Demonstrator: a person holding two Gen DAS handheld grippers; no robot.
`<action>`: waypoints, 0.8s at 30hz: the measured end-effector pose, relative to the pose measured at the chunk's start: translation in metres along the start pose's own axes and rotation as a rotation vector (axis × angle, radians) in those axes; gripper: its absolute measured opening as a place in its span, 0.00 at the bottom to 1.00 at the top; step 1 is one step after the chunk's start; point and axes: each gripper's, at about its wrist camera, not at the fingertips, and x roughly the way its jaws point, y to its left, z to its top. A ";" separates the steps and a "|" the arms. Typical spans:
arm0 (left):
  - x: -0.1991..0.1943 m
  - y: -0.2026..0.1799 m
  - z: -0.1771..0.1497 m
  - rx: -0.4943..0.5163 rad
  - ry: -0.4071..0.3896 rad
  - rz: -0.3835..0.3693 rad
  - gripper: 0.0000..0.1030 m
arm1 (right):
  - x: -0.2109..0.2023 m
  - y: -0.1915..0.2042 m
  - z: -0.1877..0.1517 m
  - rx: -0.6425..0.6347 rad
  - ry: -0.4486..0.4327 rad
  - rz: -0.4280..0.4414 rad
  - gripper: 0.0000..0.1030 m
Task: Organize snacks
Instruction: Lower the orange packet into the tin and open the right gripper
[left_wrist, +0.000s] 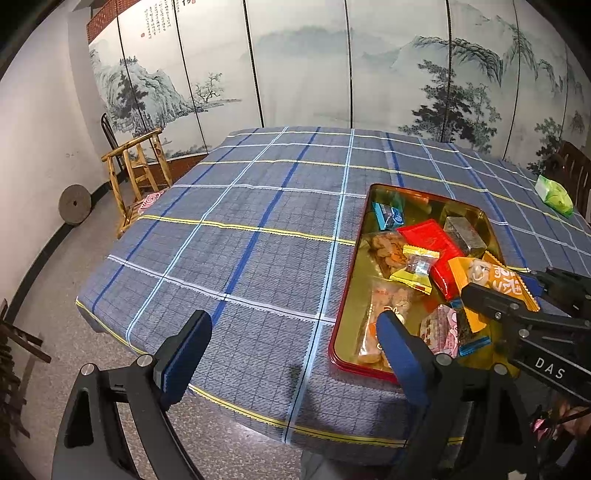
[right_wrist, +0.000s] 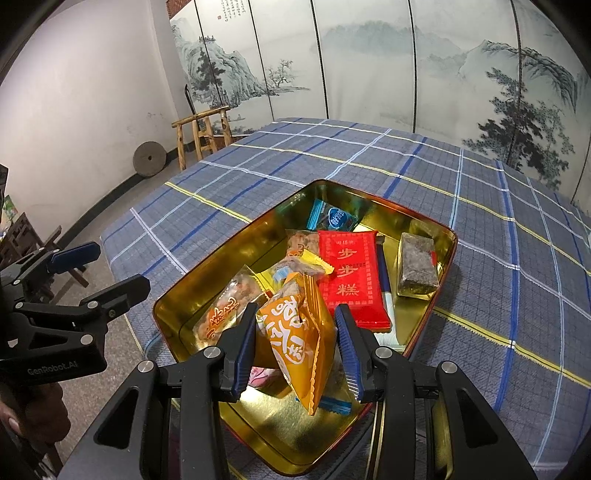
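A red-rimmed tin (right_wrist: 369, 201) with a gold inside stands on the plaid tablecloth and holds several wrapped snacks. Among them are a red packet (right_wrist: 351, 277), a brown block (right_wrist: 417, 269), a blue packet (right_wrist: 332, 218) and a yellow candy (right_wrist: 306, 264). My right gripper (right_wrist: 295, 350) is shut on an orange packet (right_wrist: 299, 332), held tilted just above the tin's near end. The left wrist view shows the same orange packet (left_wrist: 495, 280) in the right gripper (left_wrist: 506, 286) over the tin (left_wrist: 354, 365). My left gripper (left_wrist: 295, 350) is open and holds nothing, left of the tin.
A green packet (left_wrist: 554, 195) lies on the cloth at the far right. A wooden chair (left_wrist: 140, 177) and a stone wheel (left_wrist: 74, 203) stand by the left wall. A painted folding screen closes off the back. The table's near edge runs just below both grippers.
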 end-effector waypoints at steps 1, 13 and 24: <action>0.000 -0.001 0.000 0.001 0.000 0.001 0.86 | 0.000 -0.001 -0.001 -0.002 0.001 -0.001 0.41; 0.000 0.001 0.000 0.002 0.000 0.002 0.86 | 0.004 -0.003 -0.004 -0.003 0.014 -0.009 0.41; 0.000 0.001 0.000 0.003 0.001 0.002 0.86 | 0.005 -0.002 -0.006 -0.006 0.018 -0.012 0.42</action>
